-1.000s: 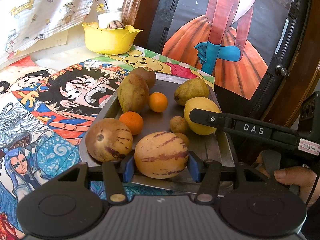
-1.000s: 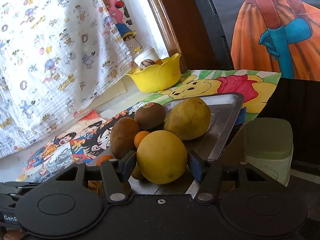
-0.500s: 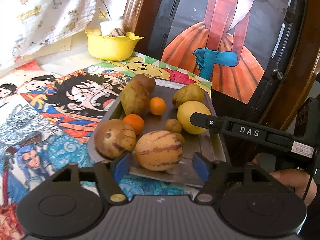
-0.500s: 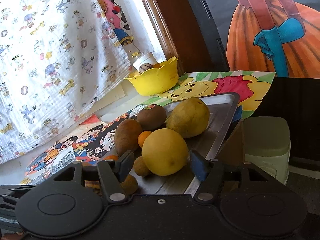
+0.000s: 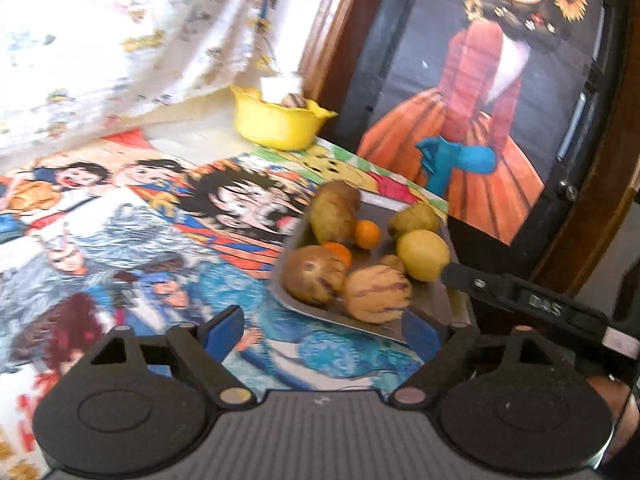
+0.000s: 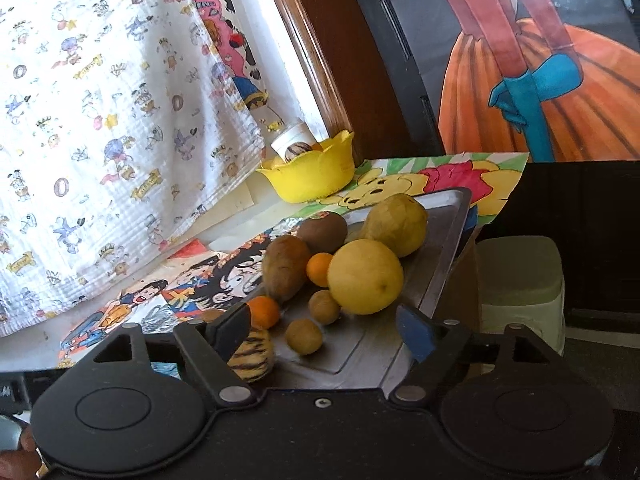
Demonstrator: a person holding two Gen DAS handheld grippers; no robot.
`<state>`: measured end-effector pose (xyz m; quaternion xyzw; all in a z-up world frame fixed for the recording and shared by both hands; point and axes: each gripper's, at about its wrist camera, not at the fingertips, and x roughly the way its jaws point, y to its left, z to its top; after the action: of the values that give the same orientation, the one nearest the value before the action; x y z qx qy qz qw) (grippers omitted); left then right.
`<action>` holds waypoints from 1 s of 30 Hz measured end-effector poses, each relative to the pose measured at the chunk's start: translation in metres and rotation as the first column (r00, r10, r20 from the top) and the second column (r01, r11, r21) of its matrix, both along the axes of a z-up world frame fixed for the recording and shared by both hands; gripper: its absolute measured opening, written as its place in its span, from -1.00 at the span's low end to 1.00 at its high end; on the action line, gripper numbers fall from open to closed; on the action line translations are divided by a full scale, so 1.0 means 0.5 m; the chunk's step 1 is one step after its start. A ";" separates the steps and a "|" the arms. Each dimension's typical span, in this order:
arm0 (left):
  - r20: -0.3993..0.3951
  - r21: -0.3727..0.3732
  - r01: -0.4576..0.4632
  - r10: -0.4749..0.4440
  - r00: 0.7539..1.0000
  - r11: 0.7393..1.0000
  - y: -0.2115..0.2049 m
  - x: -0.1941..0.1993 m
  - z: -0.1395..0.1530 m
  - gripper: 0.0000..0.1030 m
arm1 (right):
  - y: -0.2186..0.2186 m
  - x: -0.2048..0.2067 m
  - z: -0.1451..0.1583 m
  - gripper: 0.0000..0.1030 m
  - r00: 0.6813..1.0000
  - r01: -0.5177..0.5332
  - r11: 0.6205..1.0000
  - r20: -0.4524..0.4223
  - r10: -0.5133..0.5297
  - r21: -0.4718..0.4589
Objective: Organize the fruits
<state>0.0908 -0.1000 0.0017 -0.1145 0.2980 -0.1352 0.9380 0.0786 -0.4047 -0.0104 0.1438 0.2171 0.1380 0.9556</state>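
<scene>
Your left gripper (image 5: pixel 320 330) is hanging with its fingers spread wide and gripping nothing; the blue pads are framing bare cartoon tablecloth (image 5: pixel 132 236) and the near corner of the metal tray (image 5: pixel 360 326). Just past the right pad, at about 1 o'clock, the striped pepino melon (image 5: pixel 377 294) is lying on the tray with its long axis running left to right. A second, browner pepino (image 5: pixel 314 275) is touching it on the left.

Your right gripper (image 6: pixel 326 330) is likewise holding its fingers apart around nothing. Between the pads, two small brown fruits (image 6: pixel 314 322) are sitting on the tray floor, and the yellow lemon (image 6: pixel 365 277) is resting at 12 o'clock just beyond them. At 11 o'clock an oblong brown fruit (image 6: pixel 286 266) is standing tilted, its long axis pointing up and away. The yellow bowl (image 6: pixel 310 174) is sitting well apart, at 12 o'clock by the wall.
</scene>
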 end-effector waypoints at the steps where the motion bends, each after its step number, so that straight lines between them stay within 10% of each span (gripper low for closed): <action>1: 0.004 0.002 -0.015 0.015 1.000 1.000 0.009 -0.005 0.002 0.82 | 0.006 -0.011 0.003 0.66 1.000 0.008 1.000 0.005 -0.008 0.000; 30: 0.094 0.143 -0.188 0.176 0.980 0.972 0.190 -0.145 0.012 0.99 | 0.205 -0.257 0.055 0.99 0.995 0.043 0.989 0.100 -0.029 -0.143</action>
<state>0.0185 -0.0050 0.0077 -0.0646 0.2576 -0.0302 0.9636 -0.0498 -0.3022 0.0171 0.0710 0.1770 0.1114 0.9753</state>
